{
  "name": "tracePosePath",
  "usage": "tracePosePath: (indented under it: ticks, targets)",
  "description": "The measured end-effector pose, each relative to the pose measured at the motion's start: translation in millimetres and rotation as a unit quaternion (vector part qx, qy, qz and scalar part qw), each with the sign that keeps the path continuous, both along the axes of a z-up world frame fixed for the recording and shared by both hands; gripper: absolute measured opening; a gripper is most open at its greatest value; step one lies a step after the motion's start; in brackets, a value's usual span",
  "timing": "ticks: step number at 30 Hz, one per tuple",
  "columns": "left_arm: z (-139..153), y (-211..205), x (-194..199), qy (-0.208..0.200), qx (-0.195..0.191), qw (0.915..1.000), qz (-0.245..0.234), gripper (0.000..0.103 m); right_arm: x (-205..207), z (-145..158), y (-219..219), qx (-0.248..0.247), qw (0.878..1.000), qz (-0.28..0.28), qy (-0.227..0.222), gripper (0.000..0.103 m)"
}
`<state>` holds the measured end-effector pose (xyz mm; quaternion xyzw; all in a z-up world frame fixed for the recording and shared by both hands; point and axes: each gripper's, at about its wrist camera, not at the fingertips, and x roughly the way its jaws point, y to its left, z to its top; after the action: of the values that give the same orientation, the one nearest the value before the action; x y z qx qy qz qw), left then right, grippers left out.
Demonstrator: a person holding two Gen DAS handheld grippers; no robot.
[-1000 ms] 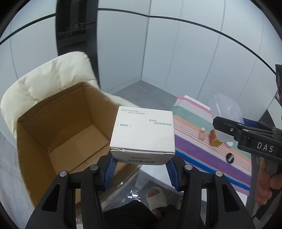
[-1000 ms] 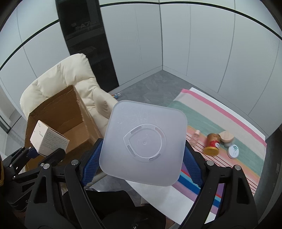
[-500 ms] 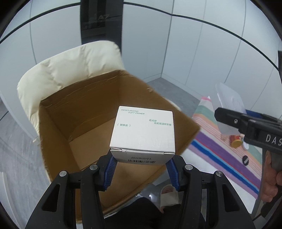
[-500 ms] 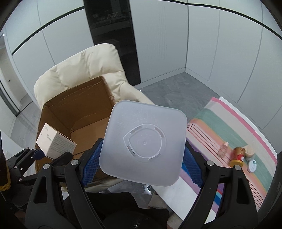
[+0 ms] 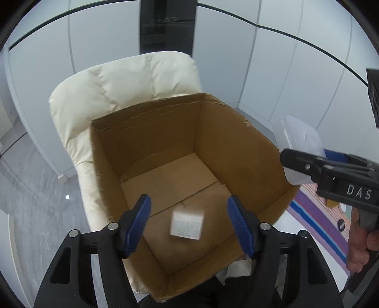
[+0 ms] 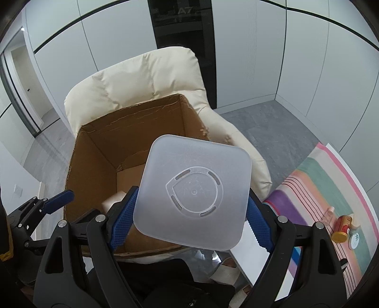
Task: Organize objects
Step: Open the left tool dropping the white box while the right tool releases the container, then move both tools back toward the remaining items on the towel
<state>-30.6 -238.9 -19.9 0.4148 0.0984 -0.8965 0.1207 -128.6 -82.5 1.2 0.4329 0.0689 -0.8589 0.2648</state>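
My left claw (image 5: 188, 221) is opening, nothing between its pads; the small white carton (image 5: 187, 224) is blurred below, inside the cardboard box (image 5: 236, 151) on the cream armchair (image 5: 123, 80). My right claw (image 6: 189, 221) clamps the frosted plastic container (image 6: 193, 196) by 2 opposite sides. It looks light, stiff and slippery, so I judge that side grip safest.

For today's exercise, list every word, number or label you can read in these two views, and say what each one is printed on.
"DAS": white letters on the black body of the right gripper.
"A7": faint lettering on the dark wall panel; in the left wrist view it is too blurred to read.
Small white box inside the cardboard box: print too blurred to read.
Red jar on the striped mat: label too small to read.
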Motion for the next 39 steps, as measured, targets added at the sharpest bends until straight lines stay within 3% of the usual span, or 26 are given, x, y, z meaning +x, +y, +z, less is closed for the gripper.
tracePosePath:
  ticks: [5,8,9,15,39]
  targets:
    - [-0.2,-11.5,3.0,-0.003,-0.008,0.9994,0.033,0.091,1.9,-2.5,-10.9,-0.002,1.000,0.014,0.001,0.087]
    - [0.6,-9.4,4.4,-0.002,-0.041,0.9979,0.050,0.100,2.4,2.0,-10.3,-0.014,1.000,0.014,0.011,0.102]
    - [0.6,-8.1,4.3,-0.001,-0.045,0.9977,0.050,0.101,2.5,4.2,-8.6,-0.018,1.000,0.009,0.017,0.103]
    - [-2.0,0.9,-0.3,-0.002,-0.062,0.9970,0.046,0.103,-3.7,6.6,5.3,-0.023,1.000,-0.016,0.014,0.103]
    - [0.2,77.6,-31.8,0.016,-0.062,0.9976,-0.024,0.103,-16.5,4.1,101.9,-0.001,0.994,-0.105,0.018,0.103]
